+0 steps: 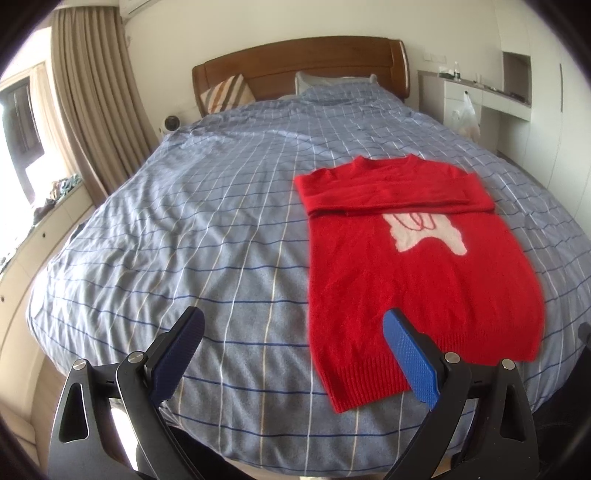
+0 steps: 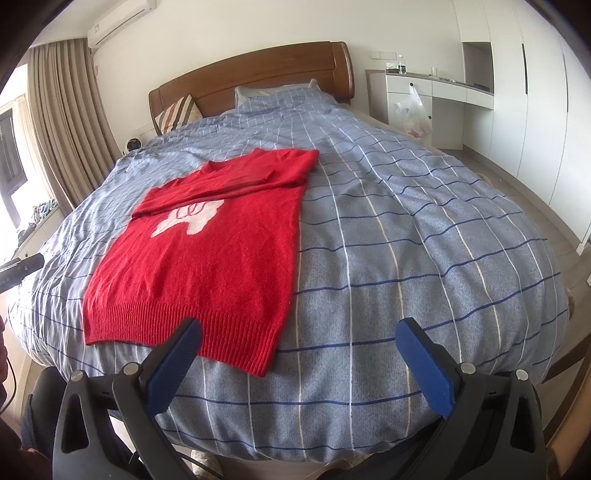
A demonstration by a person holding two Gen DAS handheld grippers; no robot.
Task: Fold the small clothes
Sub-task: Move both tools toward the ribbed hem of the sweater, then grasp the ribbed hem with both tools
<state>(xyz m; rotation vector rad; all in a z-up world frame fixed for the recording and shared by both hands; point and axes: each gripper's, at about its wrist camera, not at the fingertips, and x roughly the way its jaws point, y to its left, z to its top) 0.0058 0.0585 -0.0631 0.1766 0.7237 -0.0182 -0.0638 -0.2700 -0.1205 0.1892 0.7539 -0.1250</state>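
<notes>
Both the left hand-held gripper (image 1: 291, 325) and the right hand-held gripper (image 2: 299, 336) are hovering spread wide, empty, near the red sweater (image 1: 406, 288) lying sleeves-folded on the bed (image 1: 203, 221).

Red sweater (image 1: 417, 280), sleeves folded, flat

Daylit bedroom: wooden headboard (image 1: 295, 62), beige curtains (image 1: 92, 92), white wardrobes (image 2: 524, 92).

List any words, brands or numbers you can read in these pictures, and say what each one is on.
None can be read.
Red sweater: its white patch carries red loops, a drawing, not letters.
Air conditioner: a small dark mark, too small to read.
Bottles on the white desk: labels too small to read.
</notes>
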